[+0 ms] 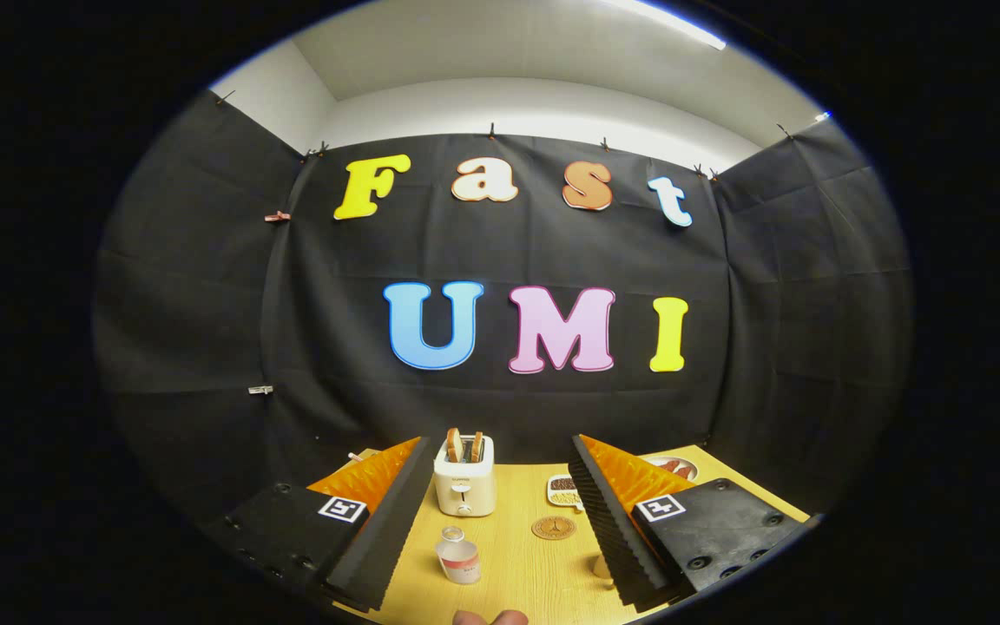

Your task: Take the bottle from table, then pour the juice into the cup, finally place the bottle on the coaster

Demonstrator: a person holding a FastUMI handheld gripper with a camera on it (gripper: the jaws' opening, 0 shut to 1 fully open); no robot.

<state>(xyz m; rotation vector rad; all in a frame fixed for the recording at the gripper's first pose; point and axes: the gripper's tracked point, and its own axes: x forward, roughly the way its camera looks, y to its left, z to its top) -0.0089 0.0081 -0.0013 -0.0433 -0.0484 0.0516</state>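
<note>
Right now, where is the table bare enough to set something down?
The gripper is open, bottle between its fingers. Bare wood lies between bottle and coaster, and nearer than the coaster toward the cup. It is crowded farther back, around toaster and small dish.

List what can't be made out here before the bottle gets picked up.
- Cup, gripper view: mostly hidden behind one finger of the open tongs; its contents can't be told.
- Bottle, between the fingers: too small to judge the juice level.
- Small dish beyond the coaster: partly covered by that finger; contents unclear.
- Plate at the table's far corner: partly hidden.
</note>
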